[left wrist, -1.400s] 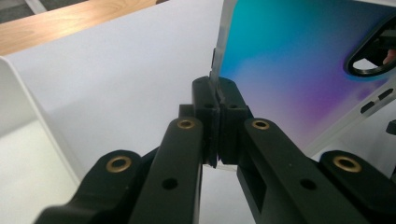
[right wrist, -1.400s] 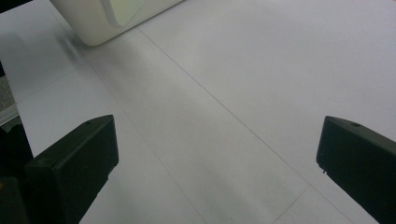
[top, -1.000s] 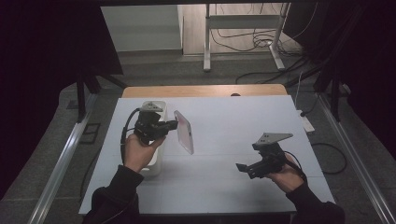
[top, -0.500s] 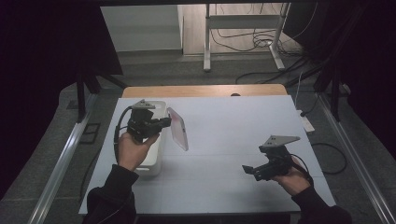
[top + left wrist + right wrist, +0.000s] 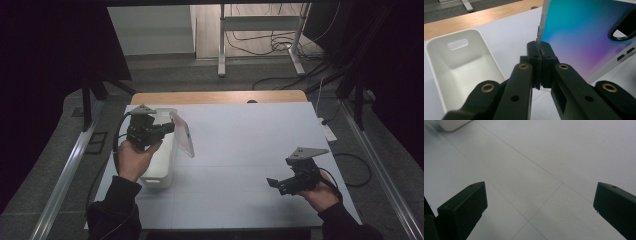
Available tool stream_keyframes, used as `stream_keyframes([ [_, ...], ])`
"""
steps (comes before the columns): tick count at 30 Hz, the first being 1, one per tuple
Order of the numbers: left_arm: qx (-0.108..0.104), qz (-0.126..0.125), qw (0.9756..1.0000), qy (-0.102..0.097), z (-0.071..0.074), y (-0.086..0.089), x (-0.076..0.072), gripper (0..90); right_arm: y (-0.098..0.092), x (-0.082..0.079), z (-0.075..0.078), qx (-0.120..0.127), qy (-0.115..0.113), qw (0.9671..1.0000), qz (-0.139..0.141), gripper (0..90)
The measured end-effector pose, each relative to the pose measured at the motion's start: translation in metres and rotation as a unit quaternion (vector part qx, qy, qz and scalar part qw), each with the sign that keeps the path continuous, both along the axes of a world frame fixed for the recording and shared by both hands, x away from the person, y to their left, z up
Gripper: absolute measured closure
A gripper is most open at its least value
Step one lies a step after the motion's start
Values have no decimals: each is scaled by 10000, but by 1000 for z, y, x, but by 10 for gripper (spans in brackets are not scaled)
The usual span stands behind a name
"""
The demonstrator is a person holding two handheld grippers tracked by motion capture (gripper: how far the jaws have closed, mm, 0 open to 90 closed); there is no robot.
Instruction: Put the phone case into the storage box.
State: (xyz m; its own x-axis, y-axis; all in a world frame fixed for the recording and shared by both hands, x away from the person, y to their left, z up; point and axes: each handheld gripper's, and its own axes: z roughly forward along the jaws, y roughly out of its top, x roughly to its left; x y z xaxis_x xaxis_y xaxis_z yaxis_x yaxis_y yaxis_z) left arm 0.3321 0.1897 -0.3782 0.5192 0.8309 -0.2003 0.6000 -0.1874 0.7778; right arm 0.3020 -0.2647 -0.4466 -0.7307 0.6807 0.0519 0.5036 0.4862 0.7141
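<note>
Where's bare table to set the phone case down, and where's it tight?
Free: the white table between the white bin and the right gripper, and the far half up to the wooden edge. Crowded: the left edge, where the left gripper holds the phone case beside the bin.

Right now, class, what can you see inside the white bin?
The white bin looks empty in the left gripper view: bare floor and walls, one handle slot. The left gripper, holding the phone, hides its nearest corner.

No readable text or labels anywhere
</note>
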Motion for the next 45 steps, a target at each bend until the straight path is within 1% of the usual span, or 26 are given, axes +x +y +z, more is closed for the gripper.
stream_keyframes([
  [11,-12,192,9998,-21,3,13,-1,880,-13,-4,-1,-25,-54,9998,-164,0],
  [13,23,218,9998,-28,3,15,-1,880,-15,-5,-1,-17,-47,9998,-211,0],
  [16,3,280,9996,-23,3,18,-2,881,-19,-6,-2,-6,-40,9996,-270,0],
  [24,33,437,9990,-50,3,29,-2,880,-27,-10,-2,-24,-28,9993,-361,0],
  [35,9,677,9977,-5,-2,43,-1,880,-39,-15,-4,-69,17,9984,-567,0],
  [39,11,722,9974,22,-4,47,0,881,-44,-17,-4,-50,4,9981,-609,0],
  [45,-1,797,9968,39,-5,51,1,881,-51,-22,-4,-101,-4,9973,-725,0],
])
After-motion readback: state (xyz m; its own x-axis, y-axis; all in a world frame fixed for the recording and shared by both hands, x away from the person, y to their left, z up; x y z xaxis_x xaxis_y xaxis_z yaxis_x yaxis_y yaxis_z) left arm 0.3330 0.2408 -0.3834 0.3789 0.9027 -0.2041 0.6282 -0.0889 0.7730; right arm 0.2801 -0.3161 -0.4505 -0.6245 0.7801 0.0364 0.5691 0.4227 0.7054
